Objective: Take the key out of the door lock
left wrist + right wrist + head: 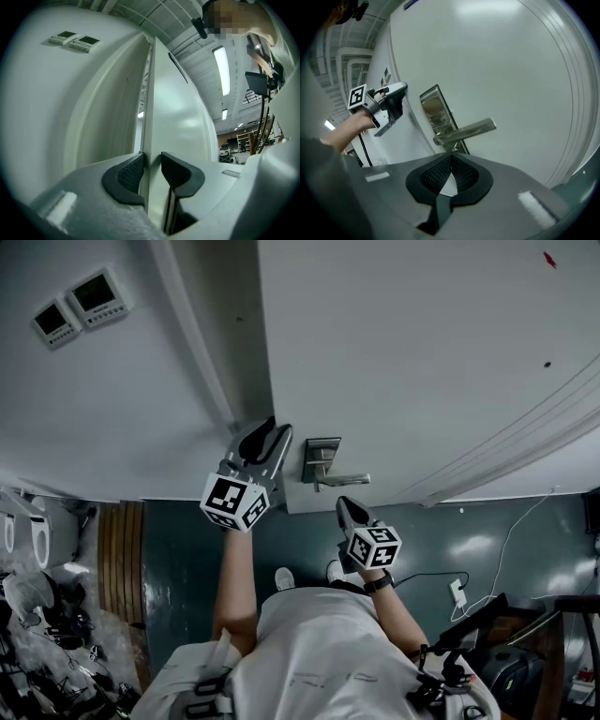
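Clearly the left gripper point(151, 171) is clamped on the free edge of the white door point(422, 362), one pad on each face, level with the metal lock plate point(436, 110). Lower down, the right gripper point(452, 158) has its jaws pressed together, their tips just under the lever handle point(466, 130). A small metal bit right at those tips is probably the key point(453, 150), in the lock below the handle. It is too small to tell whether the tips pinch it. Two wall control panels point(80, 306) sit well off to the left.
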A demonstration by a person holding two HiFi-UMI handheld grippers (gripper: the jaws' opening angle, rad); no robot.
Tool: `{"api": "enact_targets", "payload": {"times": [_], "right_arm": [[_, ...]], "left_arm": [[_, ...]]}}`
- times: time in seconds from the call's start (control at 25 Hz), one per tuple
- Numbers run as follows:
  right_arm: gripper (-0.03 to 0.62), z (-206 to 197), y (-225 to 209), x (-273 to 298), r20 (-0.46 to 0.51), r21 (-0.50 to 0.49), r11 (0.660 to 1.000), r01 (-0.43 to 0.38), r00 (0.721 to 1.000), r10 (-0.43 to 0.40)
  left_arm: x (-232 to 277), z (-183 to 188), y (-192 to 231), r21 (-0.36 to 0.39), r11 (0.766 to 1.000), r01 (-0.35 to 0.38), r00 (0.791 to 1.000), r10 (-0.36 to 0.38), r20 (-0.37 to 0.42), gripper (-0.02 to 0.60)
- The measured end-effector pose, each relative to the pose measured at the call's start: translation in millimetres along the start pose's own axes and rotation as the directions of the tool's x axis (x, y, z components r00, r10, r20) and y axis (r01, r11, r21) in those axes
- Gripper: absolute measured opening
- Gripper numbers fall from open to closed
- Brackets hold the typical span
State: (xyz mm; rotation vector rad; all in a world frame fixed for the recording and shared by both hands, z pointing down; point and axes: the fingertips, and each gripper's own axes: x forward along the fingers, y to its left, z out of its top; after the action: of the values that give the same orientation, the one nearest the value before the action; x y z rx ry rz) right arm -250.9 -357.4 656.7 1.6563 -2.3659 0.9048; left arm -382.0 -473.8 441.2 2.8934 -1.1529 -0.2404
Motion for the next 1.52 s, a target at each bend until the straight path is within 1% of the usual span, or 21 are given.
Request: {"api": "enact_targets", "payload": {"times": [0.08,0.12,0.16,0.2,0.24,0.36,0.44,0.52,0.56,0.6,0.64,0.68,0.8,0.84,0.88,1.0,1.16,1.24,1.28,1.36,1.52], "right_arm": [[-0.003,-9,1,11,-0.005,0.068,0.996,-0.061,0.998,0.061],[0.042,-13,2,17,-0.002,0.12,0.988,-0.1,0.995,0.101],[0.168,-19,3,24,0.0,0.18,0.974,-0.136,0.99,0.138],[0.241,-24,3,31,0.003,0.24,0.957,-0.163,0.986,0.167],[0.248,-27,2,37,0.011,0.299,0.937,-0.18,0.983,0.185],[0.247,-33,-1,59,0.043,0.456,0.863,-0.217,0.974,0.223],[0.234,-34,-5,74,0.076,0.564,0.788,-0.247,0.966,0.248],[0.19,-32,-9,86,0.12,0.657,0.701,-0.279,0.956,0.268],[0.164,-30,-11,91,0.142,0.686,0.665,-0.294,0.951,0.273],[0.136,-28,-12,94,0.161,0.704,0.641,-0.306,0.948,0.275],[0.101,-27,-13,96,0.174,0.713,0.626,-0.315,0.945,0.277],[0.083,-25,-13,98,0.181,0.716,0.619,-0.322,0.942,0.282],[0.043,-25,-9,101,0.172,0.718,0.614,-0.327,0.939,0.298],[0.034,-26,-8,101,0.171,0.726,0.606,-0.326,0.939,0.299],[0.029,-28,-8,100,0.173,0.739,0.591,-0.324,0.939,0.298],[0.026,-31,-11,98,0.194,0.782,0.53,-0.328,0.936,0.294],[0.028,-31,-13,97,0.25,0.824,0.453,-0.34,0.936,0.247],[0.026,-33,-13,95,0.265,0.837,0.427,-0.342,0.936,0.23],[0.028,-34,-13,93,0.265,0.84,0.423,-0.34,0.937,0.226],[0.028,-35,-12,91,0.256,0.84,0.43,-0.33,0.941,0.222],[0.027,-35,-10,89,0.234,0.826,0.47,-0.311,0.948,0.216]], "left_arm": [[0,1,1,-0.001,1.0,-0.009,1.0,0.009,0.003,0.123],[0,1,1,-0.001,1.0,-0.013,1.0,0.013,0.003,0.123],[-1,0,1,0.0,1.0,-0.016,1.0,0.016,0.003,0.124],[-1,-1,0,0.0,1.0,-0.018,1.0,0.018,0.003,0.124],[-1,-1,0,0.0,1.0,-0.02,1.0,0.02,0.003,0.124],[-1,-1,0,0.001,1.0,-0.025,1.0,0.025,0.002,0.126],[-1,0,0,0.002,1.0,-0.03,1.0,0.03,0.0,0.126],[-1,0,0,0.0,0.999,-0.036,0.999,0.036,-0.003,0.126],[-1,-1,0,-0.001,0.999,-0.038,0.999,0.038,-0.005,0.126],[-1,-1,0,-0.001,0.999,-0.041,0.999,0.041,-0.006,0.126],[-1,-1,0,-0.002,0.999,-0.043,0.999,0.043,-0.008,0.126],[-1,-1,-1,-0.002,0.999,-0.045,0.999,0.045,-0.009,0.126],[-2,0,-1,-0.001,0.999,-0.052,0.999,0.052,-0.011,0.126],[-2,0,-1,-0.001,0.998,-0.055,0.998,0.055,-0.01,0.127],[-3,0,-1,-0.001,0.998,-0.059,0.998,0.059,-0.009,0.126],[-4,0,0,-0.005,0.997,-0.076,0.997,0.076,-0.012,0.127],[-2,0,1,-0.007,0.996,-0.087,0.995,0.086,-0.05,0.13],[-2,0,0,-0.005,0.996,-0.085,0.994,0.084,-0.063,0.13],[-2,0,0,-0.006,0.996,-0.085,0.994,0.085,-0.064,0.13],[-4,0,0,-0.008,0.996,-0.089,0.994,0.088,-0.065,0.13],[-5,0,0,-0.003,0.997,-0.082,0.993,0.081,-0.081,0.13]]}}
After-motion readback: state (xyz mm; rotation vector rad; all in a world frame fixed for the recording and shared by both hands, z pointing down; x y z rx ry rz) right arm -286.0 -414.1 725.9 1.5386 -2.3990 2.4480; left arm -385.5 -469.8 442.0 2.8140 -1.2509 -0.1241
